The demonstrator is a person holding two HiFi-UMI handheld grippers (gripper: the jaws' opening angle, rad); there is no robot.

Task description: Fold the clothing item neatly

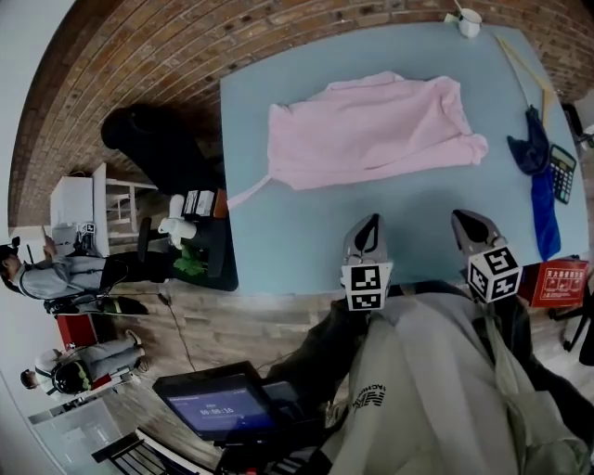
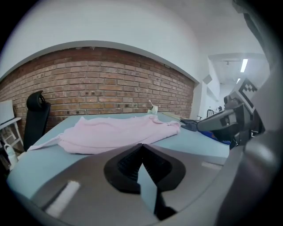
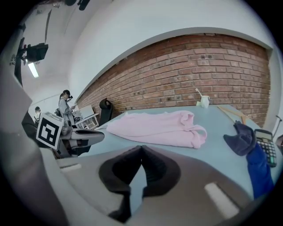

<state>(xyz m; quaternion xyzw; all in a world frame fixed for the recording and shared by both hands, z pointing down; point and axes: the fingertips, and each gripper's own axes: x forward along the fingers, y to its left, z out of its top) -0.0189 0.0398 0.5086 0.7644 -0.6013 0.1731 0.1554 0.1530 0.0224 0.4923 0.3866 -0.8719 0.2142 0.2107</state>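
Observation:
A pink garment (image 1: pixel 371 130) lies loosely folded and rumpled on the far half of the light blue table (image 1: pixel 306 232); it also shows in the left gripper view (image 2: pixel 115 132) and the right gripper view (image 3: pixel 159 128). Both grippers hover at the table's near edge, well short of the garment. My left gripper (image 1: pixel 368 229) is shut with nothing in it, jaw tips meeting (image 2: pixel 141 146). My right gripper (image 1: pixel 467 223) is shut and empty too, tips touching (image 3: pixel 141 148).
A dark blue cloth (image 1: pixel 536 176) and a calculator (image 1: pixel 562 172) lie at the table's right edge. A white cup (image 1: pixel 469 20) stands at the far right corner. A black chair (image 1: pixel 153 139) stands left of the table; people (image 1: pixel 56 274) stand farther left.

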